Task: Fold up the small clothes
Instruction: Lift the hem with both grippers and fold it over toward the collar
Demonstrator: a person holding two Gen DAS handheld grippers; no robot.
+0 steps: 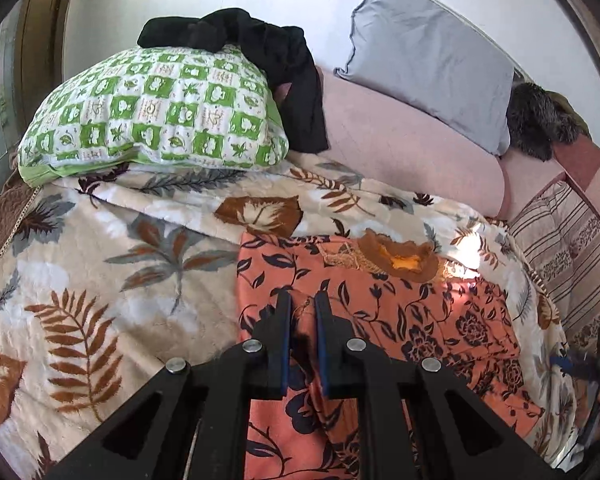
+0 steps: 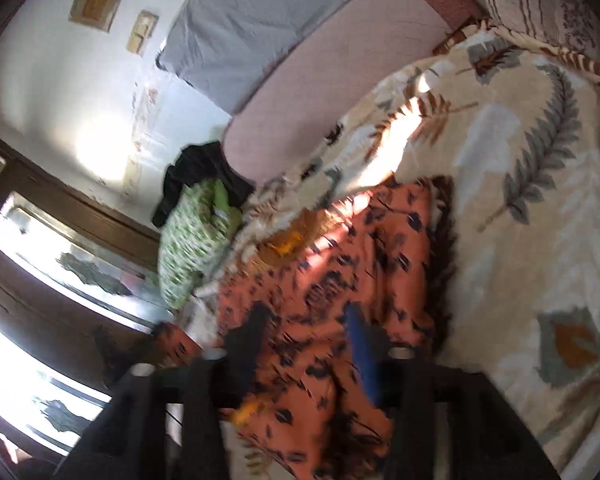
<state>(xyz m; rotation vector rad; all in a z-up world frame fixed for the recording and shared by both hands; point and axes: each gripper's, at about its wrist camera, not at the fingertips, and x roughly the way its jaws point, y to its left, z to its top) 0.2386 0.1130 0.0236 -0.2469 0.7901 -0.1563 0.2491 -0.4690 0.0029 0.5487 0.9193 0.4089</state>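
My left fingers [image 1: 283, 320] pinch the orange cloth [image 1: 400, 320], my right gripper [image 2: 304, 336] spread and empty, so the unheld right side may sag and skew my fold.

Sunlit white wall [image 1: 220, 8] behind bed; dark-framed window [image 2: 60, 240].

Left claw [image 1: 302, 300]: angled downward, jaws nearly closed, pads pinching a fold of the orange cloth [image 1: 380, 320] between them. Right claw [image 2: 306, 320]: angled downward, view blurred, jaws spread wide above the same cloth, pads not pressing on it.
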